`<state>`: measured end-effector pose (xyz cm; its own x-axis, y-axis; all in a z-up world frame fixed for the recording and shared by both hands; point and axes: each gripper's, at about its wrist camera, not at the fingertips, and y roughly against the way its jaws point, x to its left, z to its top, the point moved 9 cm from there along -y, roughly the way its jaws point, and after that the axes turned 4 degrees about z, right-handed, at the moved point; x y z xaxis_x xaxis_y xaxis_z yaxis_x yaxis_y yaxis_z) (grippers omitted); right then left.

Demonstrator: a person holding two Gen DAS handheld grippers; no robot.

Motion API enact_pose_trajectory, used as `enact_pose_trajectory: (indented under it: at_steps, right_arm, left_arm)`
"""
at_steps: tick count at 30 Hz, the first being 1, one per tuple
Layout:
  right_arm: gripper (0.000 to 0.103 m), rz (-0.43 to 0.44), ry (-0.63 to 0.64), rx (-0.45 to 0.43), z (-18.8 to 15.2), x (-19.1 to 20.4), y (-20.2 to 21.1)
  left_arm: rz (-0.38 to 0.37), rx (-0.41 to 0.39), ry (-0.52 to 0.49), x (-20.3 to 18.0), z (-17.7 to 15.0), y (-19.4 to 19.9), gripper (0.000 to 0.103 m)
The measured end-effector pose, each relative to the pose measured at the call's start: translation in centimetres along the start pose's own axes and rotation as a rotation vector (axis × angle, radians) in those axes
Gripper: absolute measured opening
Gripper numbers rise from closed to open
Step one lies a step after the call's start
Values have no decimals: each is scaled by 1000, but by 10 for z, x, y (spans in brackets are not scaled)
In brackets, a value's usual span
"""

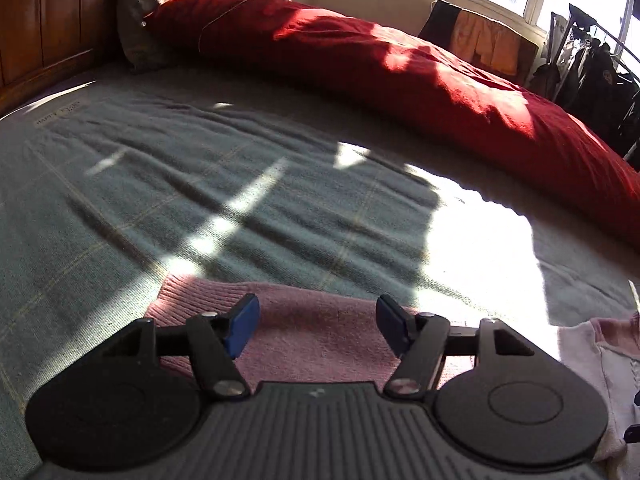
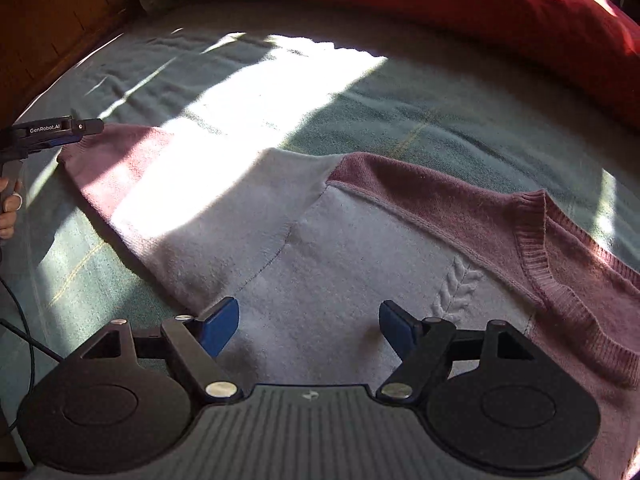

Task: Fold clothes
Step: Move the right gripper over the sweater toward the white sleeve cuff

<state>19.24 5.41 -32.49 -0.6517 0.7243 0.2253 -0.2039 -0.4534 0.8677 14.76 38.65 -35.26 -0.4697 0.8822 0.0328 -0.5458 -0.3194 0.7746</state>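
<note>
A pink and pale lilac knitted sweater (image 2: 352, 248) lies flat on the bed, its left sleeve (image 2: 132, 172) stretched out to the left and its ribbed neckline (image 2: 540, 248) at the right. My right gripper (image 2: 309, 326) hangs open just above the sweater's body near the armpit, with nothing between its fingers. My left gripper (image 1: 316, 322) is open over the pink cuff end of the sleeve (image 1: 304, 320). In the right wrist view the left gripper (image 2: 86, 127) shows at the sleeve's far end, held by a hand (image 2: 9, 208).
A grey-green blanket (image 1: 200, 184) covers the bed, with bright sun patches. A long red duvet roll (image 1: 400, 68) lies along the far side, a grey pillow (image 1: 144, 4) at its end. Wooden headboard (image 1: 48, 20) at left. A cable (image 2: 24, 328) trails at the left edge.
</note>
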Motion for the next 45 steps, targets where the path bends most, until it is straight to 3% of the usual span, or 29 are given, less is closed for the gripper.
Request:
enact_pose_trajectory:
  at_steps: [3,7,12,15,17,19,25,31,37,45]
  right_arm:
    - [81,-5,0,-6,0,3,5]
    - [81,-60,16,-40,2,-11,22]
    - [81,-169,-65,-36,-4,-70,22]
    - [83,-167,-114,-38,-4,-94,1]
    - [97,-141,-134,-84,5,-99,-8]
    - [101,-119,-154,-124,13,-102,-13]
    - [100,-53,-217,-198,5,-99,19]
    - [100,-59,-273,-247,-61,-126,99]
    - [100,-112,-414,-230,-149,-185,159]
    - [98,-184,-631,-284,-250,-288,234]
  left_arm:
    - [-6,19,4,-5,2,-2,65]
    - [-36,-61,7,-17,7,26,66]
    - [-45,-83,-38,-44,4,48,67]
    - [-71,-77,-43,-61,3,54,67]
    - [-80,-78,-61,-74,2,60,67]
    - [-88,-84,-76,-86,3,69,67]
    - [-139,-109,-104,-132,15,101,71]
    - [-285,-124,-150,-215,8,132,72]
    - [-385,-78,-272,-316,-44,150,72]
    - [-487,0,-356,-444,-96,181,72]
